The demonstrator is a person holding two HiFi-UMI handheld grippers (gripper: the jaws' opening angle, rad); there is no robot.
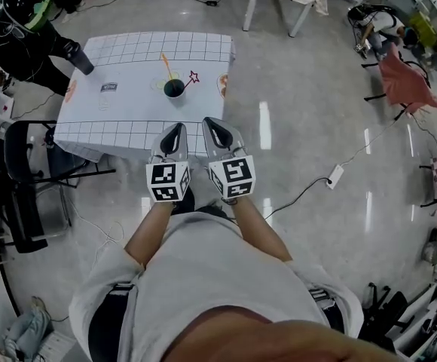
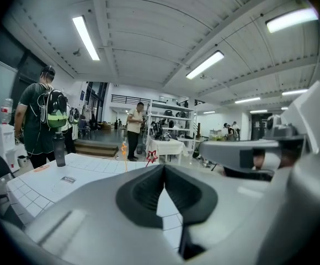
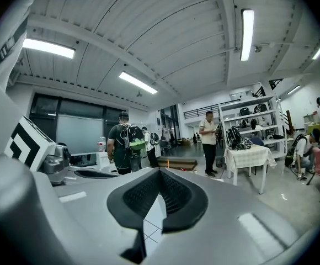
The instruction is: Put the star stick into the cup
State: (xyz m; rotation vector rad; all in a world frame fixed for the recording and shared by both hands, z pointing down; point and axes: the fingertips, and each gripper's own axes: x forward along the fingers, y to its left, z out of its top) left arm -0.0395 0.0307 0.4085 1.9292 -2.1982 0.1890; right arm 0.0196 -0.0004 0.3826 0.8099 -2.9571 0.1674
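Left gripper [image 1: 178,127] and right gripper [image 1: 210,122] hover side by side, jaws pressed together, empty. Star stick [image 1: 192,78] leans from the cup [image 1: 174,89] toward two o'clock, star end outermost.

In the head view the cup [image 1: 174,88] is too small to tell whether the star stick [image 1: 194,77] stands inside it. In the left gripper view the left gripper [image 2: 163,167] hides the cup and the stick's lower part. The label [image 1: 108,87] on the counter [image 1: 128,115] is too small to read.

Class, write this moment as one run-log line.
left gripper shut, empty | right gripper shut, empty | star stick tilted in cup
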